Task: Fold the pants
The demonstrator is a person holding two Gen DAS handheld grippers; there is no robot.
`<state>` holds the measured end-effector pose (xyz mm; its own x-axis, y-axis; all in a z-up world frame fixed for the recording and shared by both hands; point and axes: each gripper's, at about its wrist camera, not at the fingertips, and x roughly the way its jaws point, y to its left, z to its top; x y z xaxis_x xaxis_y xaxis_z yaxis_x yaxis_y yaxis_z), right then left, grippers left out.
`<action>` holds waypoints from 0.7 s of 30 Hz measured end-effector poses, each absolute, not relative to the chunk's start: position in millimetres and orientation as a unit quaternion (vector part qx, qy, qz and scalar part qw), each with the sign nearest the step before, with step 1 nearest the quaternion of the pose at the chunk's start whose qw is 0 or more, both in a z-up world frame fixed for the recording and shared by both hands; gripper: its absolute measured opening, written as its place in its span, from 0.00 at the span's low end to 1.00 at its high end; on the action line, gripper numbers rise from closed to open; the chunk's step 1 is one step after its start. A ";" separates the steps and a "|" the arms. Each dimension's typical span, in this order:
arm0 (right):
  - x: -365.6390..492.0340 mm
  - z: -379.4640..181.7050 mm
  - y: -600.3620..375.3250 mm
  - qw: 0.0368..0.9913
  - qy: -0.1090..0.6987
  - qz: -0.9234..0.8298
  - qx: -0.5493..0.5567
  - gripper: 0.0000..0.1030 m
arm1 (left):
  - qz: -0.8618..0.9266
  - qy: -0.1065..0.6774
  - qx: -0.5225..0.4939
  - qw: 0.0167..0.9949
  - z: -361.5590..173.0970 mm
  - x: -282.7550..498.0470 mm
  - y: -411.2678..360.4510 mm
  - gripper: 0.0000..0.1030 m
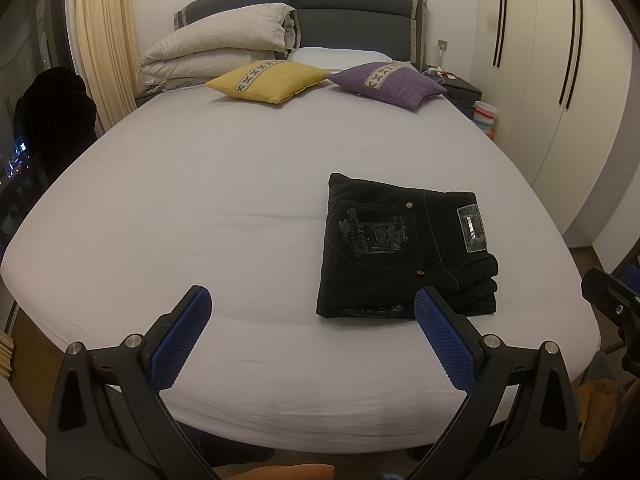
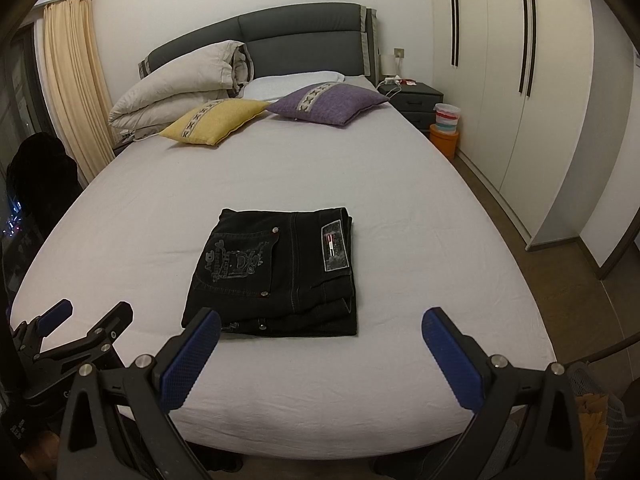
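Pants folded, both grippers clear

Left wrist view: pants [image 1: 404, 248] lie as a compact black rectangle on the bed [image 1: 200, 208], near its foot edge and toward its right side, back pocket and waistband patch facing up. Stacked layers show at the near right corner, so the folding looks finished. Left gripper [image 1: 312, 304] hangs above the foot edge with its blue pads spread wide, grasping nothing; one pad overlaps the bundle's near edge in the picture, though contact cannot be told. Probably it is drawn back so the bundle keeps its shape.

Right wrist view: pants sit squarely ahead, near the foot edge. Right gripper [image 2: 320, 324] is likewise released, pads wide apart and empty, short of the cloth. Cushions [image 2: 216, 120] and duvet [image 2: 176, 88] sit at the head edge, well apart, leaving a flat stretch for folding.
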<state>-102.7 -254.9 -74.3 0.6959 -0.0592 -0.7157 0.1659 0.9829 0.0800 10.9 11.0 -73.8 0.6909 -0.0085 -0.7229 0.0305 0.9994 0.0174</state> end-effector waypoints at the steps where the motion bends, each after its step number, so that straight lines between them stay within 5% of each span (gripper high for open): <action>1: -102.8 -74.2 -254.8 0.918 0.385 -0.061 0.069 1.00 | -0.011 0.393 0.014 0.919 -73.7 11.0 11.0 1.00; 21: -104.1 -77.6 -255.3 0.917 0.388 -0.058 0.069 1.00 | -0.010 0.395 0.013 0.919 -77.8 8.5 8.9 1.00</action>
<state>-104.1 -255.3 -77.6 0.6922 -0.0533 -0.7198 0.1611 0.9835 0.0820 8.5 8.9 -77.8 0.6884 -0.0073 -0.7253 0.0282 0.9995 0.0168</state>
